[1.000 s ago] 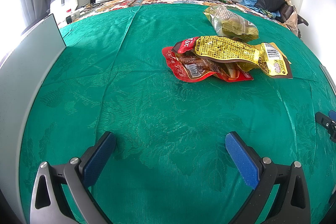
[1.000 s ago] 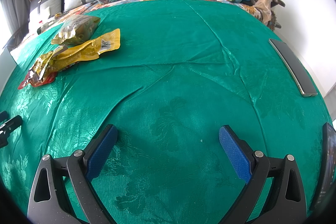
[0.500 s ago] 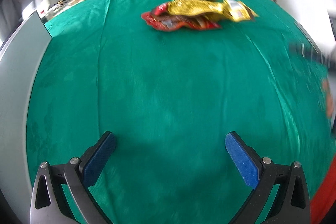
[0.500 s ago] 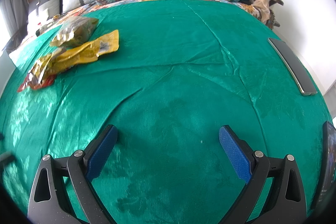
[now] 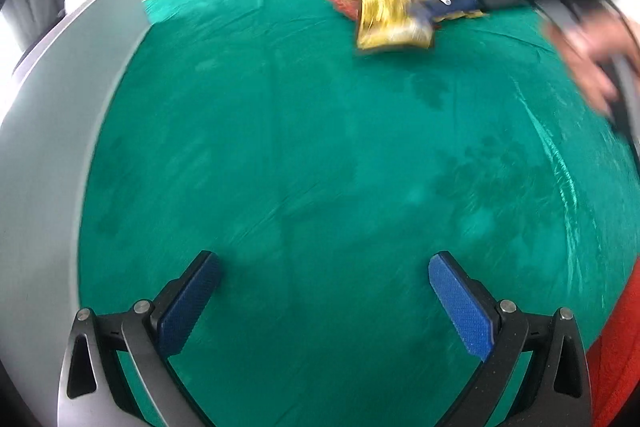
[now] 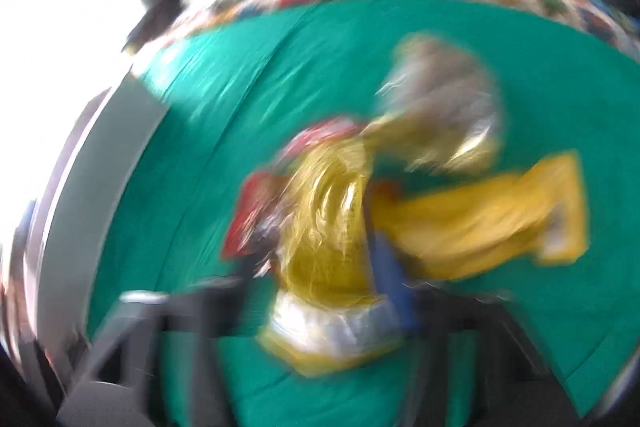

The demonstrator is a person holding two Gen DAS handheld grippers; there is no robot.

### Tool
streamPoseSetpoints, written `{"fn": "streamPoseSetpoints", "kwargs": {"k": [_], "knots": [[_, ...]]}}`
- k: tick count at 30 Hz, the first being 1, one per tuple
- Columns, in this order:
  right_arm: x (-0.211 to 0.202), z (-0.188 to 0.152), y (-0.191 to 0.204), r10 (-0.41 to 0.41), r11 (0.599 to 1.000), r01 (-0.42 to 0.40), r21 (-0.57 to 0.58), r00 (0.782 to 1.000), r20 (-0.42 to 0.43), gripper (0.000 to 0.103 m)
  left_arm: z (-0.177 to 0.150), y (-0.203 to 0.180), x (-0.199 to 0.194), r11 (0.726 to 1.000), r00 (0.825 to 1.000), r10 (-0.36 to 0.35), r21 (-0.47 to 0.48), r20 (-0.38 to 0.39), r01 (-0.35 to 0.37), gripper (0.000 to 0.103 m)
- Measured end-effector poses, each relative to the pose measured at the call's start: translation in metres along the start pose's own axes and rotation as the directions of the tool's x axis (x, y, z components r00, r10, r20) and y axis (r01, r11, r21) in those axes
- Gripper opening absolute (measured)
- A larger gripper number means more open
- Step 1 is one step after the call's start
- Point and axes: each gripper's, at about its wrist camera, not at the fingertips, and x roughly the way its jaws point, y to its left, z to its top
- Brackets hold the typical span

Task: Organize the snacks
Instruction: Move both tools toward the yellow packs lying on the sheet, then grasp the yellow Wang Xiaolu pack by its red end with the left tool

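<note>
The right tool [image 6: 340,291] is clamped on a gold snack bag [image 6: 328,227] at the far side of the green bedspread [image 5: 320,147]. A red bag [image 6: 256,211] and a yellow bag [image 6: 492,219] lie touching it. The left tool [image 5: 324,291] stands wide apart, empty, over bare bedspread.

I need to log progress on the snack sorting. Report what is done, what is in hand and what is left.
Done: nothing looks sorted; the packets are in one heap on the green cloth.
In hand: the right gripper has shut on the gold packet, though the view is blurred. The left gripper is open and empty.
Left: the red packet, the yellow packet and the olive bag.
</note>
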Motion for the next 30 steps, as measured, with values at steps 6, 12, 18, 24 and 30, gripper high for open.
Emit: {"fn": "streamPoseSetpoints", "kwargs": {"k": [6,12,18,24,30], "knots": [[-0.055,-0.107,0.030,0.085,0.996,-0.082,-0.046,0.994,0.075,0.089,-0.017,0.013,-0.013,0.998,0.998,-0.059,-0.027,0.010,0.059,0.103],[-0.094,-0.185,-0.004,-0.273,0.961,0.257,0.099,0.936,0.223,0.087,0.025,-0.002,-0.030,0.980,0.975,-0.201,0.022,0.095,0.200,0.103],[-0.087,-0.186,-0.042,-0.460,0.886,0.436,0.160,0.872,0.170,0.088,0.103,-0.025,-0.012,0.982,0.983,-0.137,0.150,0.120,0.118,0.103],[-0.085,-0.184,-0.048,-0.466,0.881,0.438,0.181,0.870,0.163,0.091,0.156,-0.046,0.028,0.978,0.993,-0.093,0.196,0.072,0.078,0.103],[-0.082,-0.193,-0.041,-0.470,0.879,0.441,0.183,0.868,0.164,0.092,0.175,-0.051,0.071,0.984,0.999,-0.051,0.172,0.009,0.049,0.103]]}}
